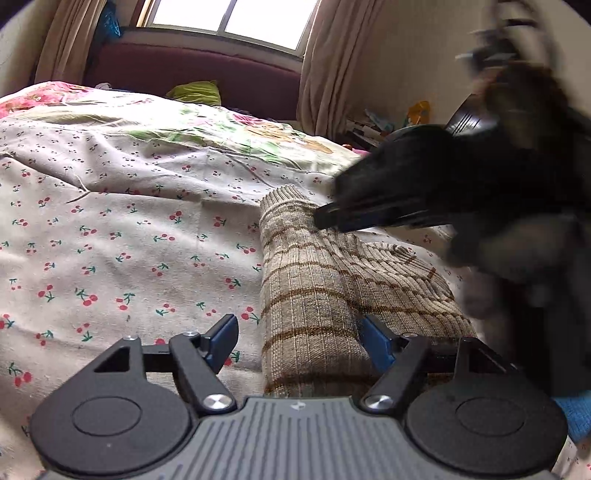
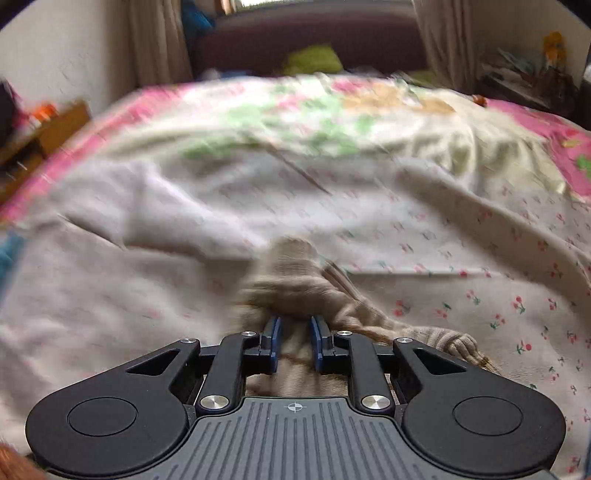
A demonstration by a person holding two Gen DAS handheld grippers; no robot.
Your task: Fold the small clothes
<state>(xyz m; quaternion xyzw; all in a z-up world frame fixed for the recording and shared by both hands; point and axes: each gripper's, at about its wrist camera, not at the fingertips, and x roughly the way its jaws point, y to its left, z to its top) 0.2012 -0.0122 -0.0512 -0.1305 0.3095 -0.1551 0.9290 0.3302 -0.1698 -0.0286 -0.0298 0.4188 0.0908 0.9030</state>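
**Ana:** Nearest the left wrist lens, the left gripper [image 1: 299, 341] has its jaws wide, straddling the near end of the beige knitted garment [image 1: 310, 295]. The left blue pad stands clear over the cherry-print sheet [image 1: 110, 229]; the right pad sits against the cloth's fold, though I cannot tell if it presses.

**Ben:** Which way does the garment run?

**Ana:** Its long axis goes straight away from that camera, from the near end between the pads up to a ribbed cuff at the far end. A second part slants off to the right, under a black shape.

**Ben:** That shape is the right gripper [image 1: 325, 219], blurred, with its tips low over the knit near the cuff. From the left view alone I cannot tell how its jaws stand.

**Ana:** The right wrist view settles it: the right gripper [image 2: 295, 332] has narrow jaws with bunched knit between the blue pads, seemingly pinched. There the cloth heaps up ahead of the tips, and a ribbed end trails off to the right on the sheet. That picture is smeared, so the stripes barely show.

**Ben:** Around it?

**Ana:** A floral quilt [image 1: 221, 125] farther up the bed, a green cushion [image 1: 195, 92] by the dark headboard [image 1: 192, 70], curtains [image 1: 332, 66] flanking the window [image 1: 232, 18].
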